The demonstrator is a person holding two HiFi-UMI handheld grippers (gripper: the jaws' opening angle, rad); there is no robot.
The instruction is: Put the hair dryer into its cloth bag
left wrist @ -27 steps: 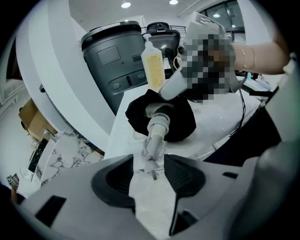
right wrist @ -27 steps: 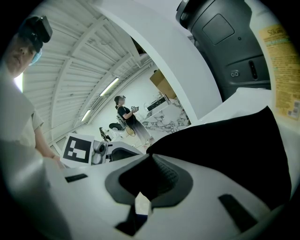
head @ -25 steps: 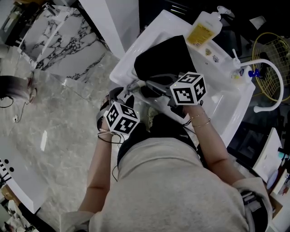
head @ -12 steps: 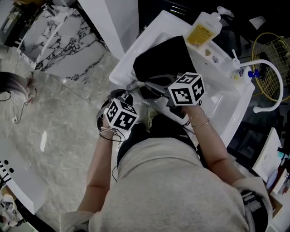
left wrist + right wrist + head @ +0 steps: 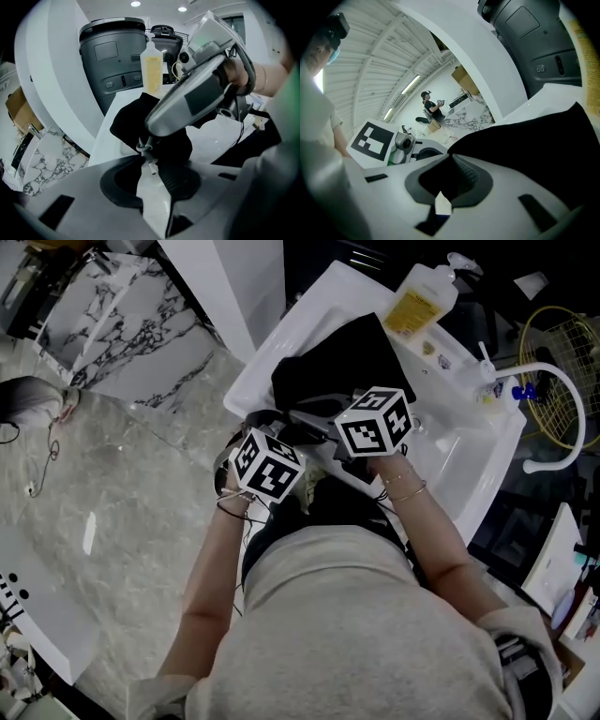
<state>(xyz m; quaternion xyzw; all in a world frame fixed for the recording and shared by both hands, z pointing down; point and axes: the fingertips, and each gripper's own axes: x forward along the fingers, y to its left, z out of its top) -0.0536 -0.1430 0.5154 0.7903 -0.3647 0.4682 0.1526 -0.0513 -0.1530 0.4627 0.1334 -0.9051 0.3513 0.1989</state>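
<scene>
The black cloth bag (image 5: 328,362) lies bunched on the white counter (image 5: 281,343). My right gripper (image 5: 305,416) reaches in from the right and is shut on the bag's edge; in the right gripper view the black cloth (image 5: 534,145) runs right into the closed jaws (image 5: 451,157). My left gripper (image 5: 274,432) sits just beside it. Its jaws (image 5: 149,159) have just been closing, and their tips pinch the bag's pale drawstring (image 5: 145,149) below its knot, with the cord's end hanging in the gap. The hair dryer is not in sight in any view.
A yellow soap bottle (image 5: 422,301) stands at the counter's back, with a white faucet (image 5: 553,381) and a yellow wire basket (image 5: 562,343) to the right. A dark grey machine (image 5: 112,65) rises behind the counter. Marble floor (image 5: 122,474) lies to the left.
My left gripper has moved up and to the right, close against the right gripper at the bag's edge. The right gripper has barely shifted.
</scene>
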